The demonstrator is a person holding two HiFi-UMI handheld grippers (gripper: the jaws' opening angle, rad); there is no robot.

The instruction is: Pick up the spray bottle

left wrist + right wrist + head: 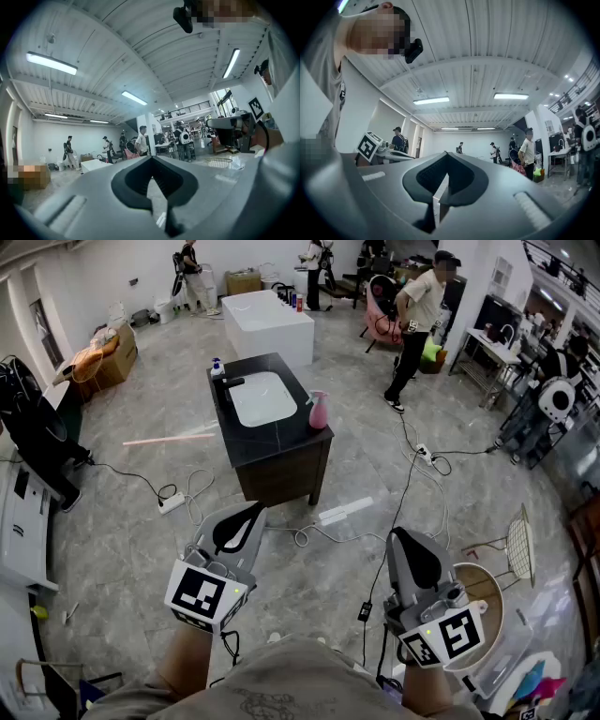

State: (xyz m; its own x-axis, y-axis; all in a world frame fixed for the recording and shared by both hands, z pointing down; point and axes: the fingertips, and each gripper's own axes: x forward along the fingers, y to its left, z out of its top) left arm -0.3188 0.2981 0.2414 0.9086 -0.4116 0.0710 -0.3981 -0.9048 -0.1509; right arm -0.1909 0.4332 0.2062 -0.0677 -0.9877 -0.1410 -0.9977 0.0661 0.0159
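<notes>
A pink spray bottle [319, 412] stands upright on the right edge of a black cabinet [286, 446] that holds a white sink [263, 398]. A small blue-capped bottle [217, 367] stands at the cabinet's back left corner. My left gripper [255, 507] is shut and empty, low in the head view, well short of the cabinet. My right gripper [398, 532] is also shut on nothing, farther right and nearer to me. Both gripper views tilt up at the ceiling: the left gripper [151, 157] and the right gripper [446, 153] show jaws closed together, and neither shows the bottle.
Cables and a power strip [172, 502] lie on the floor between me and the cabinet. A white block table [267, 324] stands behind it. A person [417, 315] stands at the back right. A wire basket [520, 545] and a round tub [483, 601] sit at my right.
</notes>
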